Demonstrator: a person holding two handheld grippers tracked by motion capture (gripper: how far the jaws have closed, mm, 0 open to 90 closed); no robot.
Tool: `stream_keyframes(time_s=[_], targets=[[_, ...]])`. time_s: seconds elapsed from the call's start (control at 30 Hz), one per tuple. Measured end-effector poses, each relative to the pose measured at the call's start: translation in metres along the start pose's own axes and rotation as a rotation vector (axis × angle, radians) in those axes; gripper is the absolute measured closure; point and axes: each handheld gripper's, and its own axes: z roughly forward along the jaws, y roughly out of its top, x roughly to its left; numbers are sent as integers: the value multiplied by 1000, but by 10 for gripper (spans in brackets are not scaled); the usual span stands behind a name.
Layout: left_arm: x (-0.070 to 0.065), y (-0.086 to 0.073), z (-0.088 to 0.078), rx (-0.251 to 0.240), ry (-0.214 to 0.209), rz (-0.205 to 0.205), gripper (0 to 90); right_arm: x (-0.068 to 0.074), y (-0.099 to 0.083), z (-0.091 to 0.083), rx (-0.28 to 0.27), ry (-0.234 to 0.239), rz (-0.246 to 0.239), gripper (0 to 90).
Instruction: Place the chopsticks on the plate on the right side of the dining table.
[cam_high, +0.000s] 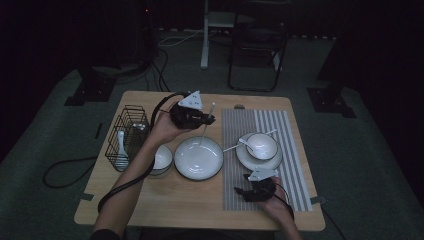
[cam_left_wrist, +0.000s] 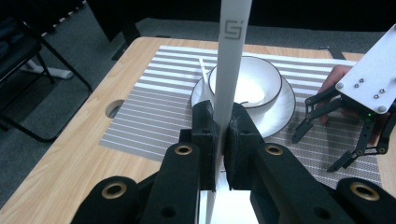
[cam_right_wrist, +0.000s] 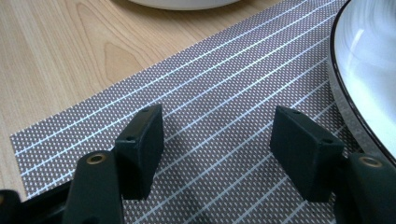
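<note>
Left fingers (cam_left_wrist: 223, 140) clamp one white chopstick (cam_left_wrist: 229, 70), perhaps; right fingers (cam_right_wrist: 224, 140) gape empty beside two plates (cam_high: 198, 158).

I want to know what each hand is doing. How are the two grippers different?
The left gripper is shut on a white chopstick; the right gripper is open with nothing between its jaws. The left gripper is held up above the big plate; the right gripper sits low on the striped mat. Both are black, with a grey plate on top.
</note>
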Motion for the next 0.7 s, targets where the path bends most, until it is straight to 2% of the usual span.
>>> stream_keyframes(time_s=[0.47,0.7], targets=[[-8,0,12,-19,-49,-7,846,-1,2,-1,-11,-8,14,362],[-12,0,18,-26,-68,-10,846,1,8,-2,-3,-40,16,364]])
